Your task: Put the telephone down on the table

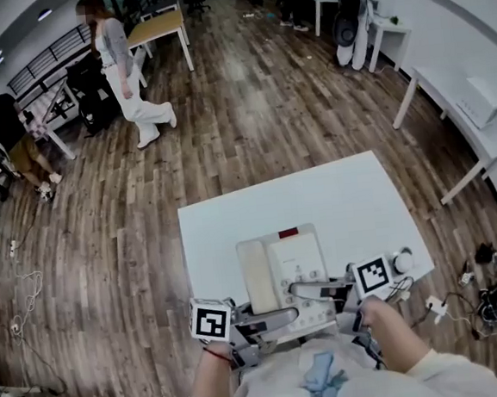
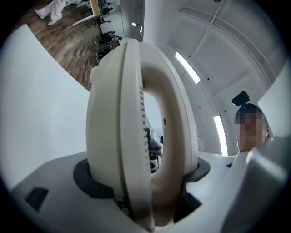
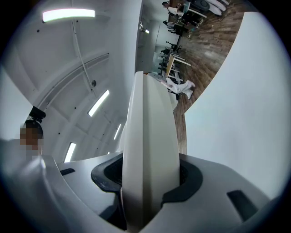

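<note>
Telephone: cream desk set (image 1: pixel 282 268), handset on its left side, a small red strip at its far edge; it sits low in the centre of the head view, over the near part of the table.
Table: white top (image 1: pixel 335 194), filling the middle of the frame, wooden floor (image 1: pixel 249 107) around it.
Contact with table: cannot tell whether the telephone's underside rests on the top or hangs just above it.
Left gripper (image 1: pixel 272 321): jaws clamped on the telephone's near left edge; in its own view the handset side (image 2: pixel 132 127) stands edge-on between the jaws (image 2: pixel 141 182).
Right gripper (image 1: pixel 313 293): jaws closed on the near right edge; its own view shows the thin body edge (image 3: pixel 150 150) pinched between them (image 3: pixel 148 182).
Background: a person (image 1: pixel 130 83) stands at the upper left, well away from the table.
</note>
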Available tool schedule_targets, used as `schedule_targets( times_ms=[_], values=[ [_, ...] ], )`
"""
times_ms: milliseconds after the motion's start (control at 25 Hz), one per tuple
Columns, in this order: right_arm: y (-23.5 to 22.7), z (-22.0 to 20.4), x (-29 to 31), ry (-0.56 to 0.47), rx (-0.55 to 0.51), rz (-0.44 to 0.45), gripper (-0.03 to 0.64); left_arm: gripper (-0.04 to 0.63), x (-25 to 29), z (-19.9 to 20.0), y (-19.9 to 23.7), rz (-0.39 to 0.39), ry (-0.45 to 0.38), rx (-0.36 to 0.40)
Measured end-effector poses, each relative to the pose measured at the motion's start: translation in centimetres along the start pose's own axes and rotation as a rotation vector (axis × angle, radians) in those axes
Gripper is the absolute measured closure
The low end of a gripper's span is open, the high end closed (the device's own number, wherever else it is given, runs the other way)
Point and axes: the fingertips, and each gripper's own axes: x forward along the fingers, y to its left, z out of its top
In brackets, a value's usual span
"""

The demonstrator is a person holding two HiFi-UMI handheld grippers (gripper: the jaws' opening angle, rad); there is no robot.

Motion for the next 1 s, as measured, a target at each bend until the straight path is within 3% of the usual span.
schedule_targets(
  times_ms=[120, 280, 440, 680, 1000],
  values=[
    [-1.2, 0.8, 1.2, 0.004, 0.009, -0.011, 0.397, 0.196, -0.9, 1.0, 1.3, 0.002, 0.004, -0.012],
    [-2.3, 0.6, 1.2, 0.037, -0.014, -0.095, 0.397, 0.196, -2.1, 0.7, 1.9, 0.028, 0.015, -0.067],
    [-1.8, 4.5, 2.6, 0.055, -0.021, -0.047, 0.397, 0.196, -1.2, 4.8, 1.9, -0.005, -0.026, -0.028],
    [-3.6, 7.6, 0.1, 0.063, 0.056, 0.006, 0.397, 0.196, 3.1, 6.6, 4.5, 0.021, -0.050, -0.092],
    [-5.1, 8.4, 0.0, 0.082, 0.053, 0.019, 0.397, 0.196, 4.0, 7.1, 6.0, 0.024, -0.051, -0.074]
  ],
)
